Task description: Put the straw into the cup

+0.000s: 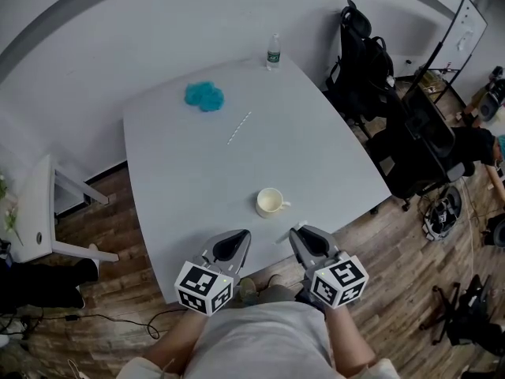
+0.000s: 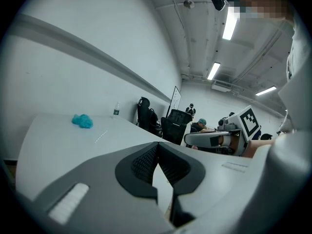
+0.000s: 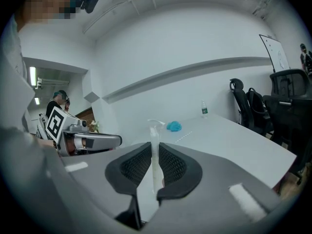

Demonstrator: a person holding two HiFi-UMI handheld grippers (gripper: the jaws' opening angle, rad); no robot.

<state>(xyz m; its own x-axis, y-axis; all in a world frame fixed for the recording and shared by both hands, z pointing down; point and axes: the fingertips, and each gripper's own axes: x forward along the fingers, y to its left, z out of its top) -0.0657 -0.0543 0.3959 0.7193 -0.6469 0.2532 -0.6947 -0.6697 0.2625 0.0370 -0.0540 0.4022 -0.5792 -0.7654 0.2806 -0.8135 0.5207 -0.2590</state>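
A white cup (image 1: 270, 202) stands on the grey table (image 1: 181, 164) near its front edge. Just in front of the cup, at the table's edge, my two grippers sit side by side. My right gripper (image 1: 294, 231) (image 3: 155, 147) is shut on a thin white straw (image 3: 154, 135) that stands upright between the pads, its bent top above them. My left gripper (image 1: 245, 234) (image 2: 157, 147) is shut with nothing in it. The cup is hidden in both gripper views.
A second thin white straw (image 1: 239, 127) lies mid-table. A blue crumpled thing (image 1: 204, 95) and a small water bottle (image 1: 273, 52) sit at the far side. Black office chairs (image 1: 410, 148) stand to the right of the table, and a white bench (image 1: 39, 212) to the left.
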